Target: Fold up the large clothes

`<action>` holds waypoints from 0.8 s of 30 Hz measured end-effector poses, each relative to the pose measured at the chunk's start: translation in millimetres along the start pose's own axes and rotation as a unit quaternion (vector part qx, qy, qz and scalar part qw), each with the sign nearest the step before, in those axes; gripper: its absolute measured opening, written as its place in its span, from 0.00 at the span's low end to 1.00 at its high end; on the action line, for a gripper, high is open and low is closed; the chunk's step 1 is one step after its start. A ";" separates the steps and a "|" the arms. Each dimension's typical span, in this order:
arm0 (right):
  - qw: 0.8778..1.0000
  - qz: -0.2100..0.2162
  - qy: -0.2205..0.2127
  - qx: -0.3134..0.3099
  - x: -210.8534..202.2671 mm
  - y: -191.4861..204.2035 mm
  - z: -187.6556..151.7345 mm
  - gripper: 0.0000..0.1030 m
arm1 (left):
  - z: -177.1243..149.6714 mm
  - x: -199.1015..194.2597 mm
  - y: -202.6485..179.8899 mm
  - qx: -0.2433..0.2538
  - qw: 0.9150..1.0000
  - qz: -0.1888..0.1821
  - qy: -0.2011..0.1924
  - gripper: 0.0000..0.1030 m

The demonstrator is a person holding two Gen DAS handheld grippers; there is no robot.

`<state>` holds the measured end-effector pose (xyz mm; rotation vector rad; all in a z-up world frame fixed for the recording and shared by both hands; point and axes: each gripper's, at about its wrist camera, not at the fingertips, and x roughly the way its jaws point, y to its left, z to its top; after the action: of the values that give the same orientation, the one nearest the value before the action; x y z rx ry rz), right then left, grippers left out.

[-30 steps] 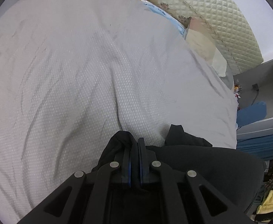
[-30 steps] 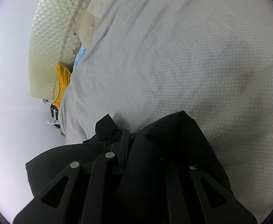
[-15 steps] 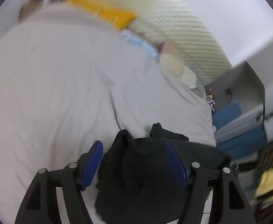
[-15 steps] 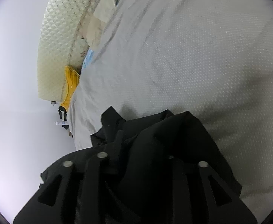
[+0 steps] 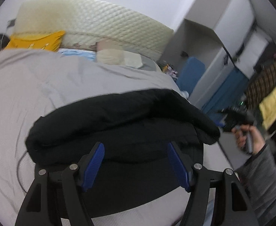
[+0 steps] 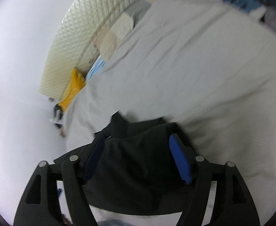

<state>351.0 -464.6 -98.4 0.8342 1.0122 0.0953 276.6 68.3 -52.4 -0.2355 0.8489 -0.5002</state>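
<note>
A black garment (image 5: pixel 119 124) lies folded in a thick bundle on the grey bedspread (image 5: pixel 34 86) near the bed's front edge. My left gripper (image 5: pixel 136 148) is open, its blue pads (image 5: pixel 94 162) apart just in front of the bundle and holding nothing. In the right wrist view the same black garment (image 6: pixel 138 162) lies between and under my right gripper (image 6: pixel 138 145), which is open with blue pads (image 6: pixel 179 160) spread. The right gripper and the hand holding it also show in the left wrist view (image 5: pixel 235 118), off the garment's right end.
A quilted cream headboard (image 5: pixel 100 24) stands at the back with a yellow pillow (image 5: pixel 36 41) and beige pillows (image 5: pixel 117 56). A grey wardrobe (image 5: pixel 219 43) and hanging clothes (image 5: pixel 269 86) are at the right beyond the bed edge.
Both grippers opened and let go of the black garment, which now lies on the bed. The left gripper pulled back and tilted up; the right one drew back too.
</note>
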 end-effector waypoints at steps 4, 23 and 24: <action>0.998 -0.027 -0.028 -0.045 -31.9 7.8 -16.9 0.71 | -19.9 -2.9 -17.9 0.016 1.000 0.000 -0.016 0.67; 0.971 -0.072 -0.016 -0.227 92.9 80.3 -174.6 0.72 | -65.5 73.8 -37.4 0.057 0.991 0.124 -0.005 0.67; 0.969 -0.083 -0.025 -0.230 94.1 79.4 -173.7 0.72 | -64.1 75.9 -37.0 0.062 0.989 0.135 -0.007 0.67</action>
<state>291.2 -269.1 -157.8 0.3250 0.9583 0.1585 257.5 -2.5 -129.1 -0.0091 0.8186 -0.2952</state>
